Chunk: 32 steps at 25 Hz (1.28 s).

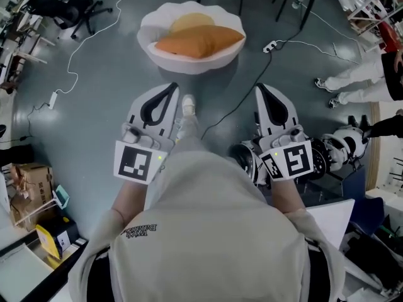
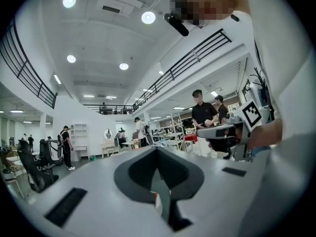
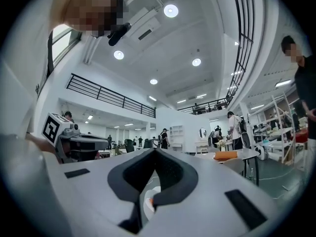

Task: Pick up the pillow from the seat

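Nearest to the person, on the near side of the seat (image 1: 150, 40), the left gripper (image 1: 169, 88) and the right gripper (image 1: 262, 88) are held side by side above the floor (image 1: 101, 74). Both point toward the seat. In each gripper view the fingers are clenched together with nothing between them: the two dark pads meet in one line, and only a small piece of white and orange shows through the gap below them.

Farther on stands the seat, a white shell-shaped one, well apart from both grippers. The pillow (image 1: 198, 41) is orange and lies in the middle of the seat. Its long axis goes from left to right across the seat, with the right end a little farther away. Behind it, at the far wall of the seat, is a paler cushion (image 1: 192, 21).

I judge that the pillow lies straight ahead, a little closer to the line of the left gripper than to that of the right one. Its long side faces the person. So both grippers must first travel forward and down to the seat, and the fingers must open, before either end of the pillow can be taken.
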Available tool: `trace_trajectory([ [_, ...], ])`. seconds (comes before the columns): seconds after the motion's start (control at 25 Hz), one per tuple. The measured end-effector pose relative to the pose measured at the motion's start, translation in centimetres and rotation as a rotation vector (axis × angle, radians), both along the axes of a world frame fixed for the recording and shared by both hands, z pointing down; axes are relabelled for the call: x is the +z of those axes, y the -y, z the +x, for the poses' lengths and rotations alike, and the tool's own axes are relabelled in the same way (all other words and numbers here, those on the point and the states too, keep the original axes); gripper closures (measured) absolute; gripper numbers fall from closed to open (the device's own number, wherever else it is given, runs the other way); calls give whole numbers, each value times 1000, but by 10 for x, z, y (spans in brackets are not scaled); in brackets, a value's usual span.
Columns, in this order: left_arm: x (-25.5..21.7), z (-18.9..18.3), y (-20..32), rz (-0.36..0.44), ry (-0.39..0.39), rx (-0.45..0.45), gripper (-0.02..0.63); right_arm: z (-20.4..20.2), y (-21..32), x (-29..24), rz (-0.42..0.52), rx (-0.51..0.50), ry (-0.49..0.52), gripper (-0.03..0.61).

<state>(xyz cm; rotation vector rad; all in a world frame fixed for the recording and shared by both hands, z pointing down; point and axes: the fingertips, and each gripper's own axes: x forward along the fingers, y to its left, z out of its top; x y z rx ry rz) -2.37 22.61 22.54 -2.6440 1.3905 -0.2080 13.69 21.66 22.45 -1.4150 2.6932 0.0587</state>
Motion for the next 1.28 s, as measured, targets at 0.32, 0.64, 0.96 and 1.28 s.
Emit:
trace_trajectory([
  [0.32, 15, -24, 103, -39, 7, 35, 604, -25, 96, 16, -62, 32, -19, 571],
  [0.64, 24, -63, 208, -80, -2, 69, 604, -66, 196, 19, -104, 59, -73, 571],
  [0.96, 31, -92, 311, -111, 5, 92, 604, -90, 299, 12, -117, 93, -119, 571],
  [1.28, 31, -105, 385, -128, 5, 128, 604, -99, 374, 8, -134, 144, -142, 571],
])
